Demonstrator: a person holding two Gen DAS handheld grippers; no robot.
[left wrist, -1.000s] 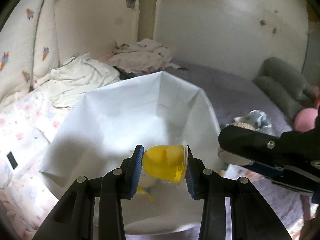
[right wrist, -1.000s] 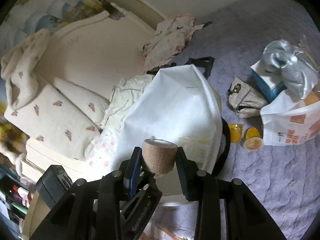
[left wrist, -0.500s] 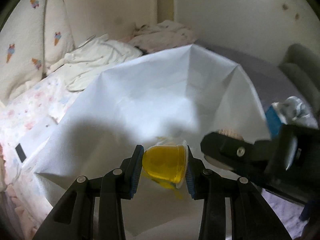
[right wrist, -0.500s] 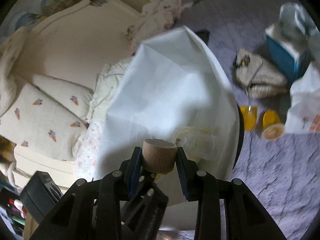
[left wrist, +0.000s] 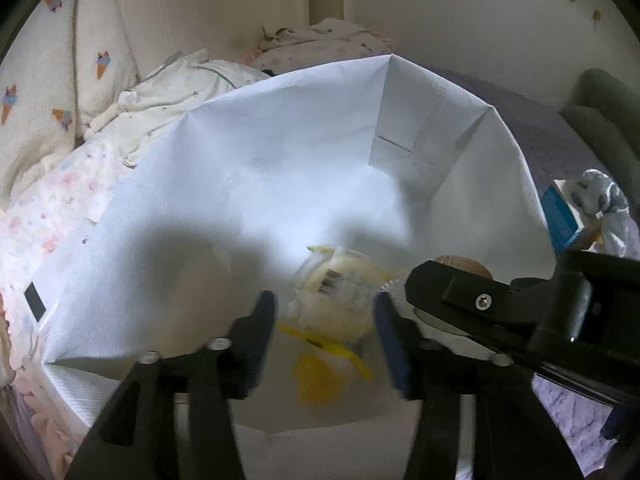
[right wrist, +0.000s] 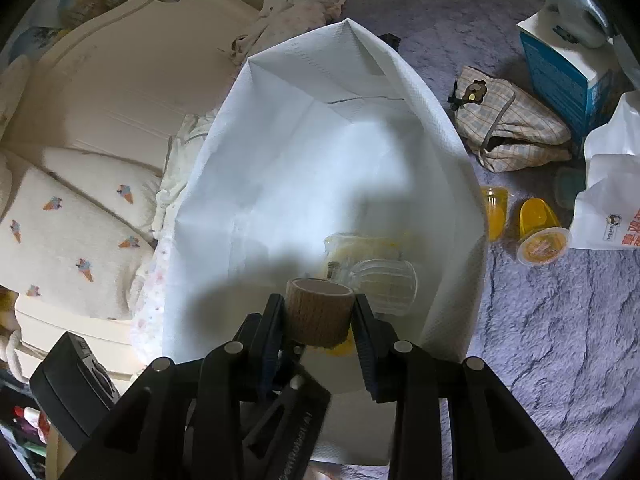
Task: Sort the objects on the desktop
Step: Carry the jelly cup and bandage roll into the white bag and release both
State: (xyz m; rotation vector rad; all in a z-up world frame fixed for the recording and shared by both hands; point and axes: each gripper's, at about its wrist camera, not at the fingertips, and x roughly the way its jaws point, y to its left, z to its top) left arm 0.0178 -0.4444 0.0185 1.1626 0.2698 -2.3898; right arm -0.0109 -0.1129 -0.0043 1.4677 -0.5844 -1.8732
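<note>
A big white bag [left wrist: 304, 152] stands open on the bed; it also shows in the right wrist view [right wrist: 320, 152]. My left gripper [left wrist: 326, 320] is open above the bag's mouth, and the yellow jelly cup [left wrist: 316, 380] shows blurred below it inside the bag. A clear packet with a barcode [left wrist: 336, 280] lies inside too. My right gripper [right wrist: 320, 316] is shut on a tan bandage roll [right wrist: 318, 312] over the bag's near rim. The right gripper's body shows in the left wrist view [left wrist: 520, 304].
On the purple blanket [right wrist: 560, 340] right of the bag lie two yellow jelly cups [right wrist: 540, 232], a plaid pouch [right wrist: 508, 120], a blue tissue box [right wrist: 560, 68] and a white printed bag [right wrist: 612, 200]. Pillows [right wrist: 68, 220] and clothes [left wrist: 180, 96] lie left and behind.
My left gripper has opened and let go of the yellow jelly cup, which dropped into the bag. Both grippers moved closer over the bag's mouth. The right still holds the roll.
</note>
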